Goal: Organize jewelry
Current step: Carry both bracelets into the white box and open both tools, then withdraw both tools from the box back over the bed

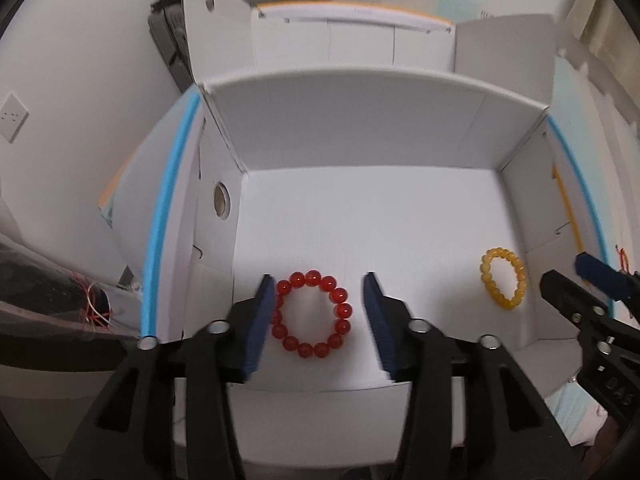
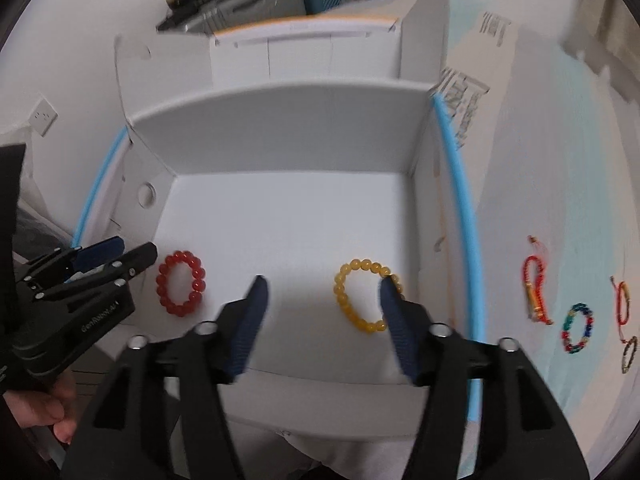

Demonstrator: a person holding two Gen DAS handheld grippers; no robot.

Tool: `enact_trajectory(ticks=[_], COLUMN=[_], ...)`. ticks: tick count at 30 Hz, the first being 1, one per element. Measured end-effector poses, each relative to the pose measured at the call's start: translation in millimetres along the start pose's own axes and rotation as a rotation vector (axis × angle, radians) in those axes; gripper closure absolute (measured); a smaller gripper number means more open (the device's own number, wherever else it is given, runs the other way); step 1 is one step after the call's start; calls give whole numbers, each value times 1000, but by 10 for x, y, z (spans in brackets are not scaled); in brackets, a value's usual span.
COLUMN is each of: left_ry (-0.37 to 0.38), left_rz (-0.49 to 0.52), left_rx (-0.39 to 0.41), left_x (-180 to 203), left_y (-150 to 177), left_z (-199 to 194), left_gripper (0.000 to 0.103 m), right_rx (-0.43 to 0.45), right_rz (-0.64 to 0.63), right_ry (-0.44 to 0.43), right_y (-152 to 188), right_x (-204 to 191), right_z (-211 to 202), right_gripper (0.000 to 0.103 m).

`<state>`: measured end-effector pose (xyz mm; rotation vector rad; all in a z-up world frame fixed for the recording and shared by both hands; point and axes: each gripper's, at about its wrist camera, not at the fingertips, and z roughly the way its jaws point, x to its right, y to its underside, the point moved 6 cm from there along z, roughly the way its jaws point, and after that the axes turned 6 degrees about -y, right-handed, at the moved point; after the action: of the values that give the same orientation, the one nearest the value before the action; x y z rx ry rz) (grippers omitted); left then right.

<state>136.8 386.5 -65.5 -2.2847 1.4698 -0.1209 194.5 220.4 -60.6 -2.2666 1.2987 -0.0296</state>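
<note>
A red bead bracelet [image 1: 312,314] lies flat on the floor of an open white cardboard box [image 1: 360,208]. My left gripper [image 1: 320,292] is open, its fingers either side of the bracelet and above it. A yellow bead bracelet [image 1: 503,278] lies at the box's right side. In the right wrist view my right gripper [image 2: 322,288] is open over the box floor, its right finger over the edge of the yellow bracelet [image 2: 362,300]. The red bracelet [image 2: 181,289] and the left gripper [image 2: 120,258] show at the left.
Outside the box on the right, on a pale cloth, lie a red cord bracelet [image 2: 535,284], a multicoloured bead bracelet [image 2: 577,328] and two thin cord bracelets [image 2: 624,320]. A blue tube [image 2: 460,216] runs along the box's sides. Box flaps stand up at the back.
</note>
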Motion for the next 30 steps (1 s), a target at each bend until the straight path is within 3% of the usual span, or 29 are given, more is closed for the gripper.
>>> enact_trajectory(ticks=[4,13,22,30], left_ry=[1,45,108,184], left_rz=[-2,19,90,168], left_rx=[56,122,201,230], left_x=[90,537,1216,1887], left_y=[28,111,317,530], left_z=[-202,-638,-1124,-1312], left_gripper=[34,20,6,6], right_rx=[54,159,238,279], right_rz=[9,49,104,177], right_ry=[17,100,170,257], right_y=[-25,163,522,1042], right_x=[126,578,1082,1674], right_z=[-296,-970,-1620,-2045], right_gripper=[31,12,11,8])
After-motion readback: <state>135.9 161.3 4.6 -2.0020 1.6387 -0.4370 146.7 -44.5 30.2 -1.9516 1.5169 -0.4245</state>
